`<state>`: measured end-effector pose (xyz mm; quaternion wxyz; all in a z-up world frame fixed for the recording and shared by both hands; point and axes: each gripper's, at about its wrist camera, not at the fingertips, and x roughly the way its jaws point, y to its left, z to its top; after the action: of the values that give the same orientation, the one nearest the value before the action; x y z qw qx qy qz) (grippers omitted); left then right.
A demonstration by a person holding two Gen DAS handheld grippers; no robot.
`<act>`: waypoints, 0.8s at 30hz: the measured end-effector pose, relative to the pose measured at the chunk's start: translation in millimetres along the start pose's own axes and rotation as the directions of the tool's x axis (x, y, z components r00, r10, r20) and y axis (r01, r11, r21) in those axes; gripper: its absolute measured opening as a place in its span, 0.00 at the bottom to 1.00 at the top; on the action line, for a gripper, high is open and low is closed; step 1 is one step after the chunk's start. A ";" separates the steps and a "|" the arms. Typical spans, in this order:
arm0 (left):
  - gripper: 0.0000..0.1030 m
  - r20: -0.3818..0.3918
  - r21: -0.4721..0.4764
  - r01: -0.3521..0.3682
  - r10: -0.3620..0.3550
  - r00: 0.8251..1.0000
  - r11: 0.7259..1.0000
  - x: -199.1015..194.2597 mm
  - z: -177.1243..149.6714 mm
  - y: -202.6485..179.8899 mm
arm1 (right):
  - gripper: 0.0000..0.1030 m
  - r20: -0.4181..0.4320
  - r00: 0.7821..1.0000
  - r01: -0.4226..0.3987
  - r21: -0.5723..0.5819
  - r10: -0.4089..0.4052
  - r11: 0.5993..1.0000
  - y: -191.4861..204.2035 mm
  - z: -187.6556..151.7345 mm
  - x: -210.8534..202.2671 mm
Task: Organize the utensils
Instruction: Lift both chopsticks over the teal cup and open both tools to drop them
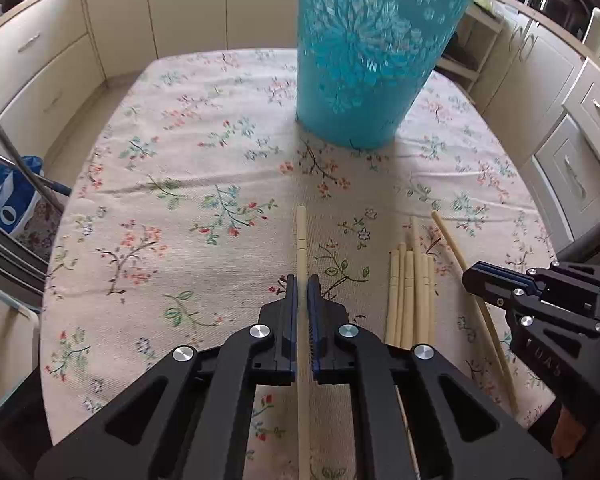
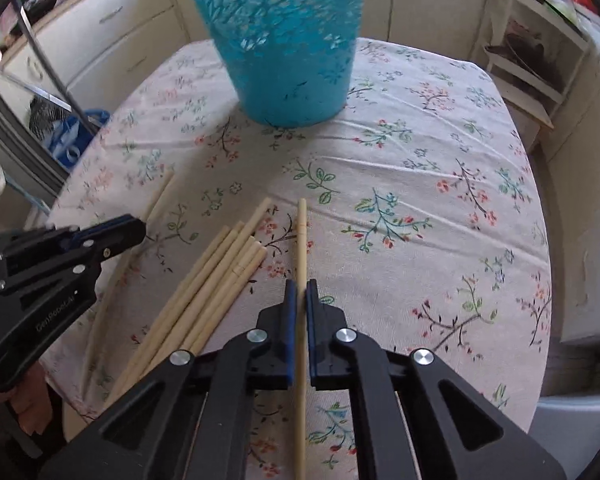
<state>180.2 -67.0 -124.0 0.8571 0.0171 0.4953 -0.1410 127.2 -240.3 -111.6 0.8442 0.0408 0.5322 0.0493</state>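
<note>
Chopsticks of pale wood lie in a loose bundle [image 1: 410,296] on a tabletop covered by a cream floral cloth [image 1: 179,200], their tips pointing away from the cameras. In the left wrist view the left hand-held gripper [image 1: 302,284] is closed narrowly on one single pale chopstick [image 1: 301,236], which runs straight between its blue-padded fingers [image 1: 291,300] and sticks out ahead of them. The bundle lies just to the right of this gripper.

In the right wrist view the right hand-held gripper [image 2: 297,288] is likewise closed narrowly on a thinner pale chopstick [image 2: 302,232], which runs along the gap between its fingers and projects forward. The bundle [image 2: 219,276] lies just to its left, fanned slightly, and the left hand-held gripper [image 2: 131,228] appears beyond it at the left edge.

A tall teal plastic basket with a cut-out flower pattern [image 1: 364,60] stands upright on the far half of the tabletop, well apart from the bundle. In the right wrist view it [image 2: 283,40] rises out of the top of the frame. Cream kitchen cabinets [image 1: 39,60] surround the tabletop.
</note>
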 end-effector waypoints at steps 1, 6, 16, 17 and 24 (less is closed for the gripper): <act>0.05 0.021 -0.006 0.002 -0.002 1.000 1.000 -6.8 -0.8 1.1 | 0.06 0.021 0.999 -0.026 0.031 0.025 0.999 -2.6 -2.2 -6.8; 0.05 0.175 -0.039 0.062 -0.054 0.983 0.997 -52.6 1.3 4.7 | 0.06 0.202 0.973 -0.148 0.154 0.116 0.977 -14.0 -3.8 -53.7; 0.05 0.460 -0.063 0.176 -0.128 0.879 0.982 -141.8 37.3 -0.8 | 0.06 0.609 0.782 -0.250 0.116 0.129 0.961 -8.9 30.7 -151.6; 0.05 0.492 -0.067 0.183 -0.127 0.862 0.981 -147.5 41.1 -1.7 | 0.06 0.636 0.762 -0.250 0.110 0.125 0.962 -6.3 37.1 -156.3; 0.05 0.699 -0.151 0.282 -0.100 0.708 0.948 -167.8 83.2 11.2 | 0.06 0.794 0.599 -0.244 0.063 0.099 0.968 10.6 89.9 -179.4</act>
<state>174.5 -32.6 60.4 0.9543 -0.1941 0.1580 -0.1632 131.0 -254.0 88.9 0.9761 0.1792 0.1051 0.0634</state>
